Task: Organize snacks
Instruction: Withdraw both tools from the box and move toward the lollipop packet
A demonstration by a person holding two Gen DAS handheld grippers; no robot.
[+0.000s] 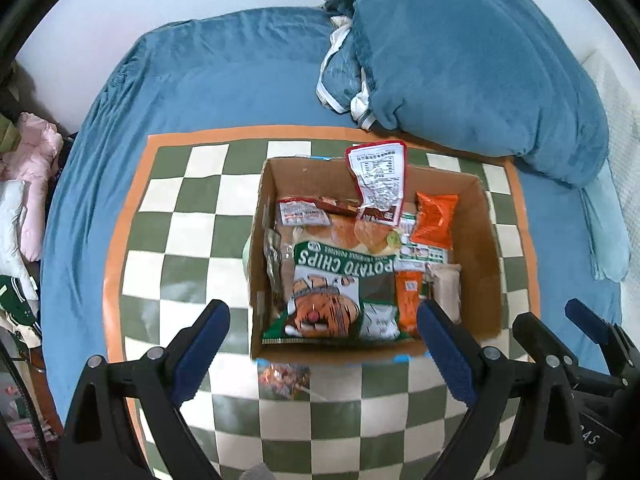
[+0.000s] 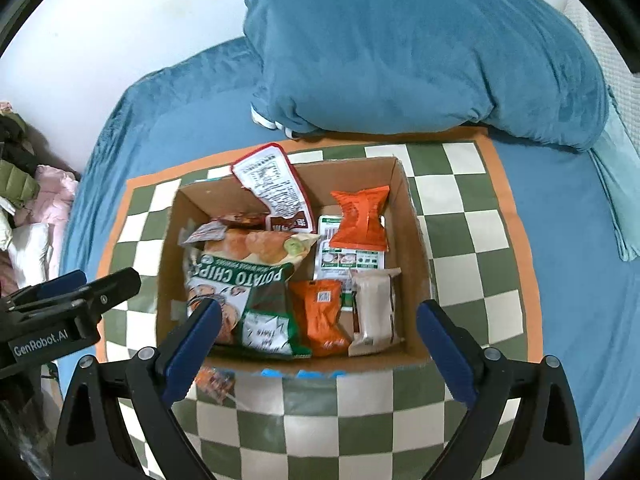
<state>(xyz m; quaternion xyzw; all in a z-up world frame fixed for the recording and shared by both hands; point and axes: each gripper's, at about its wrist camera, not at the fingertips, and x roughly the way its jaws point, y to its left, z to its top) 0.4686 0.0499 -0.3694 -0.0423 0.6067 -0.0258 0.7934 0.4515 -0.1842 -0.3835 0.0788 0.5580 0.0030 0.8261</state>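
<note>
An open cardboard box (image 1: 486, 240) (image 2: 412, 248) stands on a green-and-white checkered mat (image 1: 180, 220). Inside lie a potato chips bag (image 1: 340, 292) (image 2: 248, 296), a red-edged white packet (image 1: 378, 184) leaning on the far wall, orange packets (image 1: 434, 220) (image 2: 320, 316) and a beige packet (image 2: 374, 312). A small clear-wrapped snack (image 1: 284, 380) (image 2: 214, 384) lies on the mat in front of the box. My left gripper (image 1: 322, 312) hovers above the box's near side, open and holding nothing. My right gripper (image 2: 319, 308) hangs beside it, also open and holding nothing.
The mat lies on a bed with a blue sheet (image 1: 200, 72). A bunched blue blanket (image 1: 460, 60) (image 2: 420, 48) sits just behind the box. Clothes (image 1: 32, 152) are piled off the bed's left edge. A white wall rises behind.
</note>
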